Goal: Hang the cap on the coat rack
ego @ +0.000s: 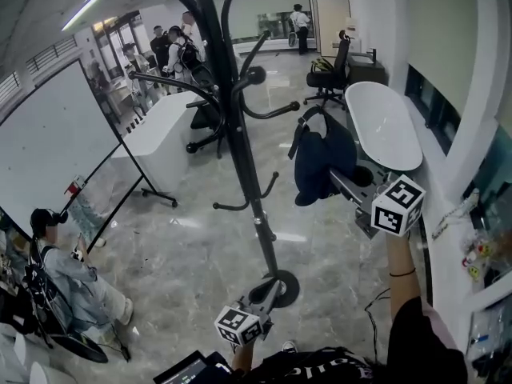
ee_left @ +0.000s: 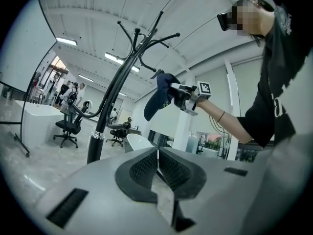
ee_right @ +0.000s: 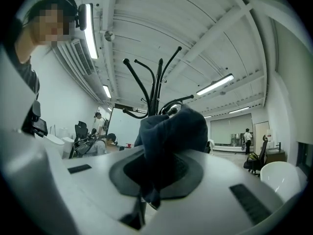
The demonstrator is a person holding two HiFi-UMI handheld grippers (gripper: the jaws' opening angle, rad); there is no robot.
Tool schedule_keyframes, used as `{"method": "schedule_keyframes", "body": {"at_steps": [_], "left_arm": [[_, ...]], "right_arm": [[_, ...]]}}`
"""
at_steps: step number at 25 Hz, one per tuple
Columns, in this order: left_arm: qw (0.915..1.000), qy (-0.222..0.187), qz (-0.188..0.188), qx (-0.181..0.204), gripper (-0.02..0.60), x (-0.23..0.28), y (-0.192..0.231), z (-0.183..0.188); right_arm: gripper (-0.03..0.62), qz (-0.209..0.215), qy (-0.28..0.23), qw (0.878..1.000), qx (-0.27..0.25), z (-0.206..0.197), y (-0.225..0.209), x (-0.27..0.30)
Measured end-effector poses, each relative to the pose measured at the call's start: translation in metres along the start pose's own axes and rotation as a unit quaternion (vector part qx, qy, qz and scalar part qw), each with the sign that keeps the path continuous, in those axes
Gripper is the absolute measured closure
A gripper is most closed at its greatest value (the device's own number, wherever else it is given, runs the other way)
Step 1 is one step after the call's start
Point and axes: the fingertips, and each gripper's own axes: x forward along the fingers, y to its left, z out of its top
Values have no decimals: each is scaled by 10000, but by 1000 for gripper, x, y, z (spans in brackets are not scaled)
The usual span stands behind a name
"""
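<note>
Currently held: cap (ego: 318, 165), clamped between the jaws of the right gripper (ego: 346, 181).
Handling: judged light, soft, floppy; best pinched at the rim.
Left gripper (ee_left: 157, 166): jaws together, empty.

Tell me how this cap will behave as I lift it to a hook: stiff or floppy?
Probably floppy: the navy cap sags and folds where the right claw pinches it. Likely light, since it hangs from that one pinch. It may swing near the coat rack hooks.
</note>
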Motion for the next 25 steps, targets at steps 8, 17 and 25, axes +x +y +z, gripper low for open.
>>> {"method": "schedule_keyframes", "body": {"at_steps": [8,17,25], "left_arm": [[9999,-57,100,-36,577,-14,32,4],[9998,-85,159,-113,577,-20,42,5],[9999,-16,93,-135,577,-14,26,3]], "right_arm": [[557,442,-81,9989,118,24,-3,59],[557,759,730,9939,328,-38,19,107],[556,829,535,9929,666,-51,29,112]]}}
